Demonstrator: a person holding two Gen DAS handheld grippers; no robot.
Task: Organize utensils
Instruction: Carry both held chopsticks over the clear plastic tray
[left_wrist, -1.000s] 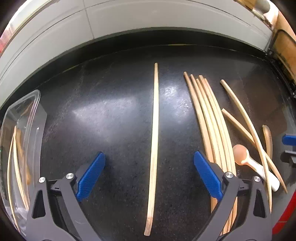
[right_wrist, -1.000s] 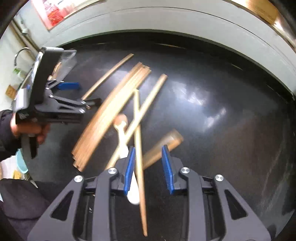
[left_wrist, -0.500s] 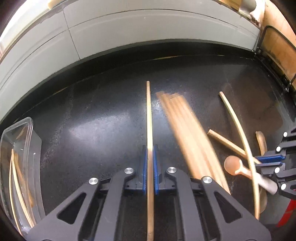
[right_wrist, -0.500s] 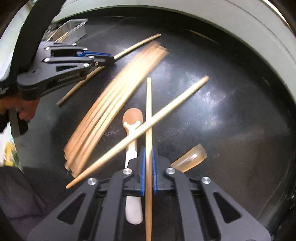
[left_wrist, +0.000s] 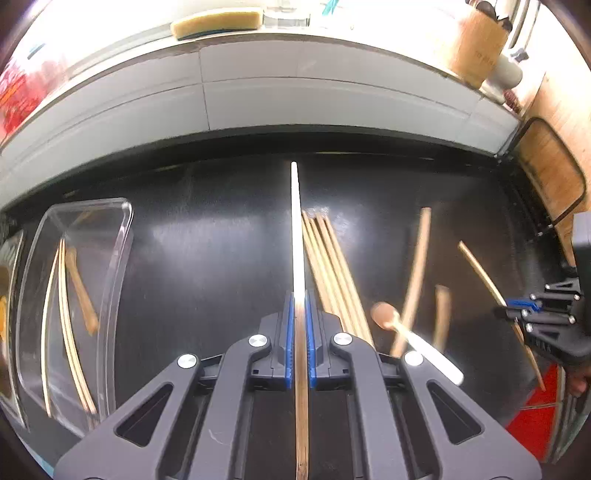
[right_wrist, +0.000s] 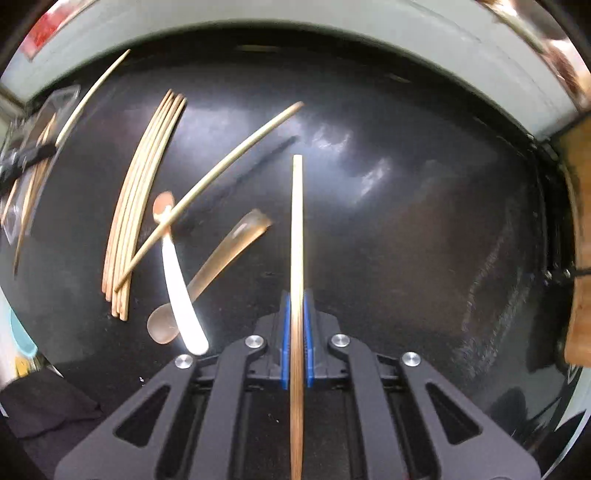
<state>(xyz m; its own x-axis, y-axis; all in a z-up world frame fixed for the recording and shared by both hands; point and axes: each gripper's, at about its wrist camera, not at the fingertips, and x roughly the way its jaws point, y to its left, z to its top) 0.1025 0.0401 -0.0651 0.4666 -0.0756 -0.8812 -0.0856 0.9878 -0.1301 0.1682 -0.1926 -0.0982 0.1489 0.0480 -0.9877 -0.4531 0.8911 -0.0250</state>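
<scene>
Your left gripper (left_wrist: 298, 334) is clamped on a long pale wooden chopstick (left_wrist: 295, 236) running straight ahead above the black countertop (left_wrist: 221, 258), and your right gripper (right_wrist: 294, 332) likewise pinches another light bamboo chopstick (right_wrist: 297, 221).

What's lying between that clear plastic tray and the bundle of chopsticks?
In the left wrist view, only bare black countertop lies between the clear tray and the bundle.

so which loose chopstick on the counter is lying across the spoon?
The lone pale chopstick running diagonally; it crosses the white-handled spoon just below its bowl. The bundle of chopsticks lies beside the spoon, left of it, not across it.
</scene>
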